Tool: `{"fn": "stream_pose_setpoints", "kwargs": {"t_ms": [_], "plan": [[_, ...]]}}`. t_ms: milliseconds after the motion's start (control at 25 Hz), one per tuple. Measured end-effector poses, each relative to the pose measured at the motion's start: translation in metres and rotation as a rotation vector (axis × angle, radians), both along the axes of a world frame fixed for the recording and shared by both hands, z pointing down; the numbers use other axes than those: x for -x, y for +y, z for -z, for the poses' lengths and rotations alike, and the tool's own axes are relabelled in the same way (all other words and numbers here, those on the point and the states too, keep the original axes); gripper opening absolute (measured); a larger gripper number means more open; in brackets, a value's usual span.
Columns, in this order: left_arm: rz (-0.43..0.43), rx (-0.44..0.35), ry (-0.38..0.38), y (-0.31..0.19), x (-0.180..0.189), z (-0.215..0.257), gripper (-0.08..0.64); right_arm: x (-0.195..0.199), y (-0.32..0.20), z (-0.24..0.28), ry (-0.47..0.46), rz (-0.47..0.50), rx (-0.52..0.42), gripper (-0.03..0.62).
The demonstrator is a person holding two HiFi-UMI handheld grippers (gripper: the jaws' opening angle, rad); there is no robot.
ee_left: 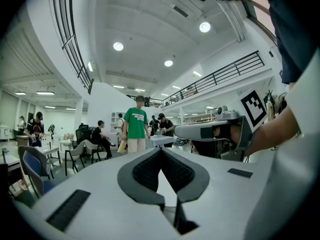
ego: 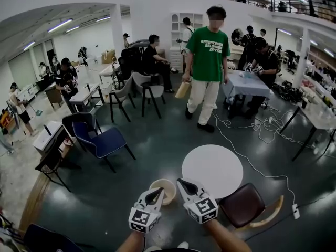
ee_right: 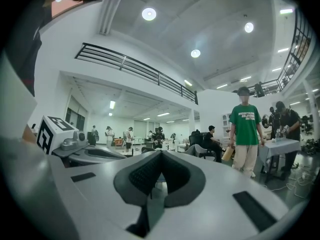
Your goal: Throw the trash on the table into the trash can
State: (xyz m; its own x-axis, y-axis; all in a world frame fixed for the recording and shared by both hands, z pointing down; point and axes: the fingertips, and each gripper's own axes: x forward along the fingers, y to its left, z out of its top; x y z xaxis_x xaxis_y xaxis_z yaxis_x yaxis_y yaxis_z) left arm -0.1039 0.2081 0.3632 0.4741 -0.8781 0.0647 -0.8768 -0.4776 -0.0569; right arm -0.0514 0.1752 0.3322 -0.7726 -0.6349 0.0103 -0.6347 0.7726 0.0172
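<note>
A round white table point(ego: 212, 169) stands just ahead of me on the dark floor. Left of it, touching its edge in the head view, sits a round beige trash can point(ego: 164, 190) with its mouth up. My left gripper point(ego: 157, 191) is held level above the can's near rim, jaws shut and nothing between them. My right gripper point(ego: 181, 183) is beside it, over the gap between can and table, also shut and holding nothing. In the left gripper view the left gripper point(ee_left: 161, 150) has its tips meeting; in the right gripper view the right gripper point(ee_right: 160, 152) does too.
A brown chair point(ego: 241, 203) stands right of my right hand. A blue chair point(ego: 100, 138) is to the left. A person in a green shirt point(ego: 207, 62) stands beyond the table. White cables point(ego: 252, 140) trail across the floor. Further back are more people, chairs and tables.
</note>
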Motion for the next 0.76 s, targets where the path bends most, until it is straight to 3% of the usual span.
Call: {"fn": "stream_pose_setpoints", "kwargs": {"t_ms": [760], "plan": [[-0.048, -0.018, -0.007, 0.069, 0.051, 0.025, 0.014, 0.049, 0.067, 0.025, -0.007, -0.041, -0.026, 0.017]]}}
